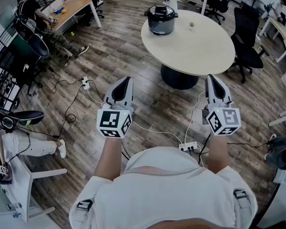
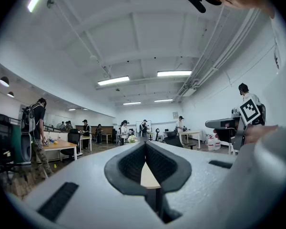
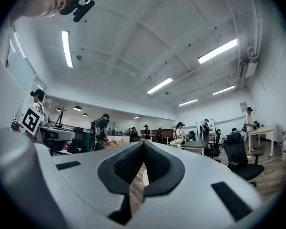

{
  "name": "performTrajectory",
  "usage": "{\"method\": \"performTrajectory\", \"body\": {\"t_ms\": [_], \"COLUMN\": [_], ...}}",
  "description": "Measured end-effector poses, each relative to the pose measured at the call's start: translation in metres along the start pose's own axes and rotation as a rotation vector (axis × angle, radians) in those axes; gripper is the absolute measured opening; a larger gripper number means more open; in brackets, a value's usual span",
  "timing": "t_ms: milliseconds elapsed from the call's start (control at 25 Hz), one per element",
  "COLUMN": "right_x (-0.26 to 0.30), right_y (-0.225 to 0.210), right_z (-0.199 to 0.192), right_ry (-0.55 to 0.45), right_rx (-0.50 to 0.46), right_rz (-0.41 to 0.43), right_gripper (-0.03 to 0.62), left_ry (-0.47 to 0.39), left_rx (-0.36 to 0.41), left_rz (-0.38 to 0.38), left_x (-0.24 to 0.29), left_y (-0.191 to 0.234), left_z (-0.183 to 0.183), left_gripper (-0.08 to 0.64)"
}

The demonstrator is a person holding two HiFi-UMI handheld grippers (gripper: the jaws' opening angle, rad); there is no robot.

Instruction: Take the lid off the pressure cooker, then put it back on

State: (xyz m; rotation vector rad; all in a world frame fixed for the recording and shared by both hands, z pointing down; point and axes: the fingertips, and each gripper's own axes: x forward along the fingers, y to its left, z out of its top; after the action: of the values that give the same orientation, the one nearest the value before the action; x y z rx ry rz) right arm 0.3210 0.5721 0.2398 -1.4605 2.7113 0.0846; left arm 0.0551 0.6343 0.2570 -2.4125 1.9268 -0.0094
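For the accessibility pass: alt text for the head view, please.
Person holds the left gripper and right gripper, both shut and empty, above a wood floor. Ahead, a pressure cooker, lid on, sits on a round table.

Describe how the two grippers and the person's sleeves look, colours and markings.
The left gripper and right gripper are matching pale grey shells tapering to a point, lined with dark ribbed pads. Each carries a cube of black-and-white square markers. The person wears a white short-sleeved top with dark buckles at the shoulders.
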Motion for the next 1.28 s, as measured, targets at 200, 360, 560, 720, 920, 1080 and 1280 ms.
{"method": "performTrajectory", "body": {"t_ms": [200,360,560,720,920,1080,1280], "right_x": [-0.003,-0.005,-0.009,-0.011,-0.011,0.004,0.022], "right_y": [0.005,0.007,0.014,0.023,0.051,0.094,0.152], "right_z": [-0.003,-0.005,-0.005,-0.005,-0.003,-0.011,-0.029], "right_ry": [0.006,0.015,0.017,0.013,-0.027,-0.011,0.02], "right_rx": [0.001,0.0,-0.004,0.005,0.039,0.042,0.014], "right_rz": [0.014,0.015,0.018,0.01,0.021,0.053,0.085], "right_gripper": [0.002,0.002,0.002,0.002,0.002,0.002,0.002], "left_ry": [0.008,0.009,0.004,0.0,0.006,0.012,0.036], "left_rx": [0.003,0.004,0.004,-0.002,-0.013,-0.026,-0.044], "left_rz": [-0.011,-0.014,-0.011,-0.005,0.003,0.01,0.005], "left_x": [-0.002,-0.003,-0.013,-0.024,-0.049,-0.07,-0.093], "left_y": [-0.004,-0.007,-0.004,0.002,0.024,0.058,0.104], "left_z": [-0.004,-0.004,-0.001,-0.002,-0.008,-0.016,-0.041], "left_gripper": [0.006,0.006,0.006,0.006,0.006,0.006,0.006]}}
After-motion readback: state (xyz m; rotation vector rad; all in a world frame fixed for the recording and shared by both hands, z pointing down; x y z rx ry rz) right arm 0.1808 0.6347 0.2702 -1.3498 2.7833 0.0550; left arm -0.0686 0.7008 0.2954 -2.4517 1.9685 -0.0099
